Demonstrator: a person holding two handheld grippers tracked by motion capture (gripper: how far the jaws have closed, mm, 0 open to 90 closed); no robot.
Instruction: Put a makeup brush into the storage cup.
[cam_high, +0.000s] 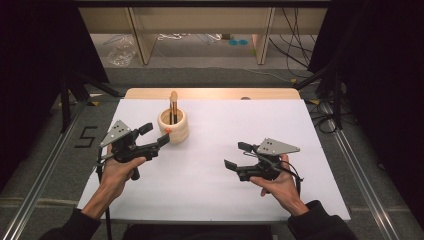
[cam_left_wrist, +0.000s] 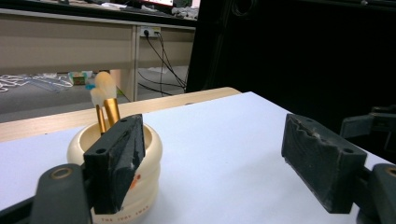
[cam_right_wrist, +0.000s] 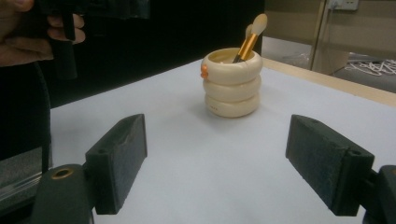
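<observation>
The jaws of the left gripper (cam_left_wrist: 212, 158) are being held wide apart, with nothing between the pads; one jaw is standing just in front of the cream ringed holder (cam_left_wrist: 149, 154), the other well off to its side over bare white sheet. In the high view the left gripper (cam_high: 156, 136) is being pointed at the holder (cam_high: 181, 131), its nearer jaw tip just beside the small orange knob on the wall; whether it is touching cannot be told. Two gold-handled brushes (cam_left_wrist: 111, 109) are being kept upright inside the holder.

The right gripper (cam_right_wrist: 217, 163) is likewise being held wide open and empty, aimed across the table (cam_high: 215, 195) towards the holder (cam_right_wrist: 232, 88), well apart from it. Each gripper is being carried by a hand entering from the near edge.
</observation>
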